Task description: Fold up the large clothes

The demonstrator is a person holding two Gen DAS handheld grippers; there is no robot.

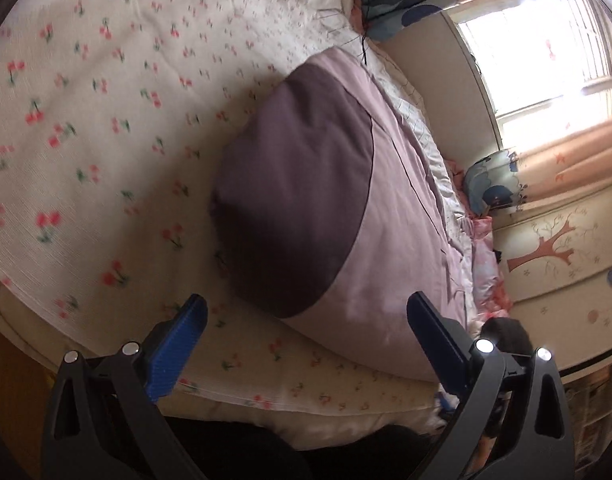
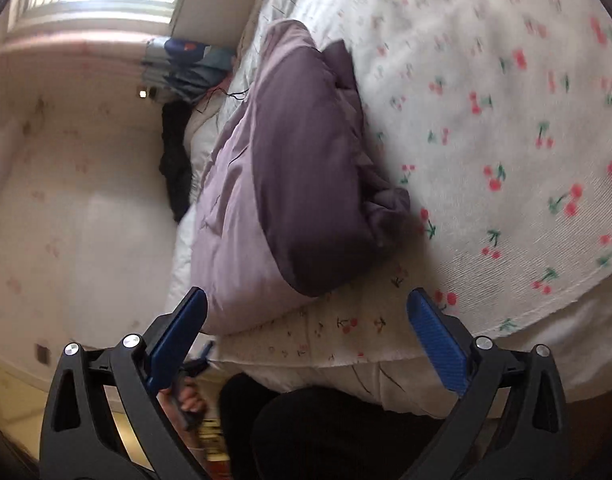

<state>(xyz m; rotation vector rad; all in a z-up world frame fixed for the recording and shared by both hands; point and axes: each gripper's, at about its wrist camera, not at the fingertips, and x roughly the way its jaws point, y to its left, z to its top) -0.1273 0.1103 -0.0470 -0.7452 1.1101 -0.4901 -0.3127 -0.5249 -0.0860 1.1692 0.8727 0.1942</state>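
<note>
A large padded garment in dark and light purple [image 1: 330,208] lies folded into a thick bundle on the cherry-print bedspread [image 1: 86,120]. My left gripper [image 1: 306,316] hovers open just short of the bundle's near end, nothing between its blue fingers. The right wrist view shows the same bundle [image 2: 290,184] from the other side, with its dark part bunched toward the bedspread [image 2: 506,120]. My right gripper [image 2: 306,312] is open too, held over the bed's front edge below the bundle and apart from it.
A headboard [image 1: 438,92] and a bright window [image 1: 538,52] with pink curtains lie beyond the bundle. A blue patterned pillow [image 1: 492,184] sits by the headboard. A person's dark trousers [image 2: 326,432] press against the bed's front edge, and a hand [image 2: 190,398] grips the other gripper's handle.
</note>
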